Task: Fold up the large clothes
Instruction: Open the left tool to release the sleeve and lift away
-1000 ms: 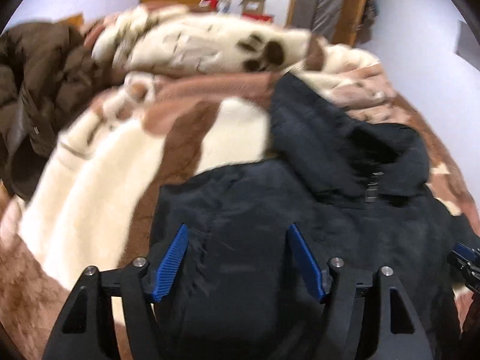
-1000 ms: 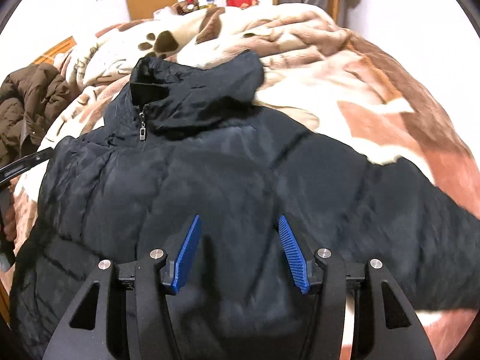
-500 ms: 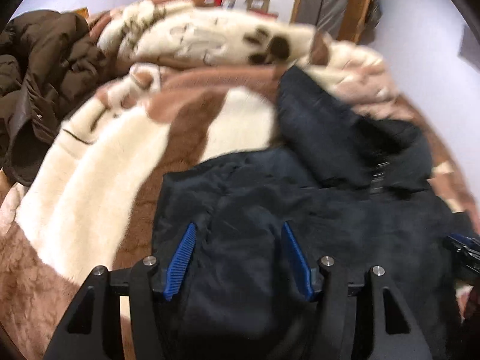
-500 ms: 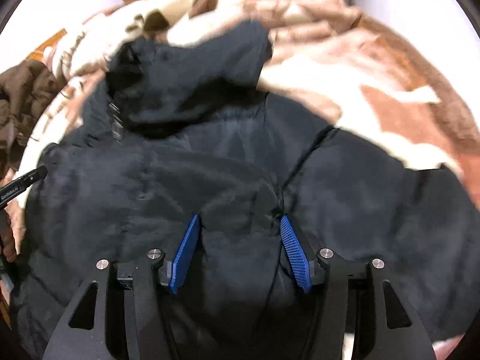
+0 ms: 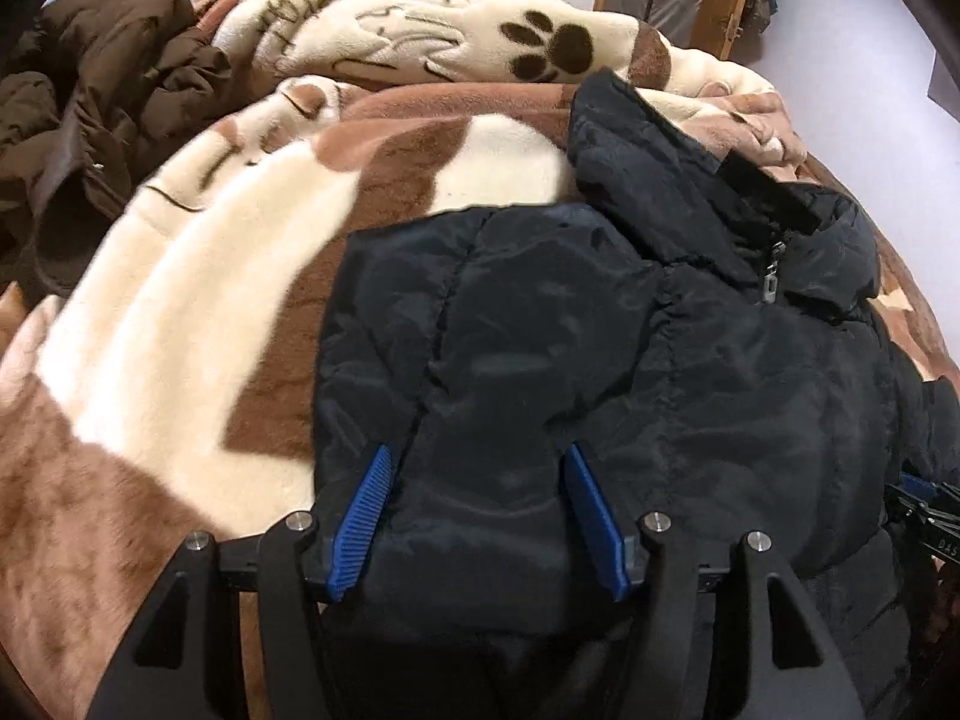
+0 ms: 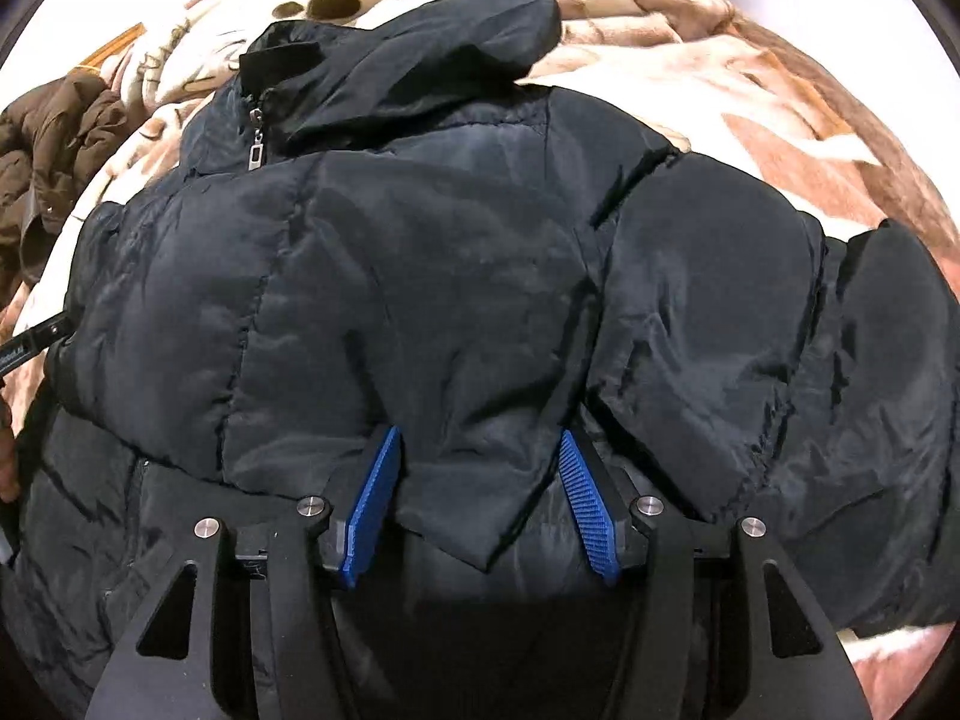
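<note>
Black jacket (image 6: 456,252) spread on paw-print blanket (image 5: 180,312), brown coat (image 5: 90,120) at ten o'clock, bunched folds clamped by left gripper (image 5: 477,468) and right gripper (image 6: 477,450).

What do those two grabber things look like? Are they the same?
Yes, they match. The left hand-held gripper has a black frame with triangle-shaped cutouts, round silver bolts, and two fingers covered by ribbed bright blue pads. The right hand-held gripper looks just the same: black frame, silver bolts, ribbed blue pads. No cables or sleeves show.
</note>
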Tool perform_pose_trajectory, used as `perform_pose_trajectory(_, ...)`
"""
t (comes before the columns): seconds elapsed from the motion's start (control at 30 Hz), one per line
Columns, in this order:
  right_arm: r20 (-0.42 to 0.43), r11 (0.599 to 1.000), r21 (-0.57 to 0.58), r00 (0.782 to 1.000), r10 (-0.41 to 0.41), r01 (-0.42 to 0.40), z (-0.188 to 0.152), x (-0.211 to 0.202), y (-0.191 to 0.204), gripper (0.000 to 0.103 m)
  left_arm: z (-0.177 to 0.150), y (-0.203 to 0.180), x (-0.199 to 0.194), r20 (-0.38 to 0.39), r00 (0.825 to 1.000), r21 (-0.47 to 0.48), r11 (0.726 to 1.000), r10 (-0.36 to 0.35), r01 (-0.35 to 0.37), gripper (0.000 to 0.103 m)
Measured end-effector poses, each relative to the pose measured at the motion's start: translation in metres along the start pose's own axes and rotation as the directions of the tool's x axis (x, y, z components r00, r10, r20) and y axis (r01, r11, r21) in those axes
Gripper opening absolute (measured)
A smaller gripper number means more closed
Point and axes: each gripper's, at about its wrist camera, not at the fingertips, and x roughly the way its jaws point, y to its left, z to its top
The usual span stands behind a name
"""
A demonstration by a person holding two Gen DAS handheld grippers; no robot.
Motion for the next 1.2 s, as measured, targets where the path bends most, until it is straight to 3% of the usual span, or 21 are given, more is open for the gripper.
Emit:
perform_pose_trajectory(0.17, 0.116, 0.999, -0.023, 0.993, -0.033, 0.036, -0.023, -0.069, 0.005, 0.056, -0.021, -0.018, -0.072, 0.094, 0.995, 0.018, 0.999, -0.037, 0.035, 0.062)
perform_pose_trajectory(0.3, 0.185, 1.0, 0.018, 0.983, -0.02, 0.017, -0.065, -0.128, 0.003, 0.056, -0.056, -0.039, -0.132, 0.135, 0.988, 0.047, 0.996, -0.077, 0.071, 0.062)
perform_pose_trajectory(0.57, 0.225, 0.997, 0.08, 0.974, -0.026, 0.008, -0.153, -0.201, -0.005, 0.056, -0.132, -0.075, -0.206, 0.116, 0.986, 0.088, 0.99, -0.119, 0.109, 0.062)
perform_pose_trajectory(0.8, 0.232, 0.994, 0.102, 0.973, -0.001, -0.023, -0.192, -0.233, -0.012, 0.056, -0.165, -0.1, -0.238, 0.086, 0.982, 0.127, 0.98, -0.168, 0.156, 0.062)
perform_pose_trajectory(1.2, 0.255, 0.975, 0.221, 0.967, -0.025, -0.033, -0.207, -0.247, -0.056, 0.056, -0.168, -0.117, -0.248, 0.082, 0.984, 0.16, 0.977, -0.158, 0.144, 0.064)
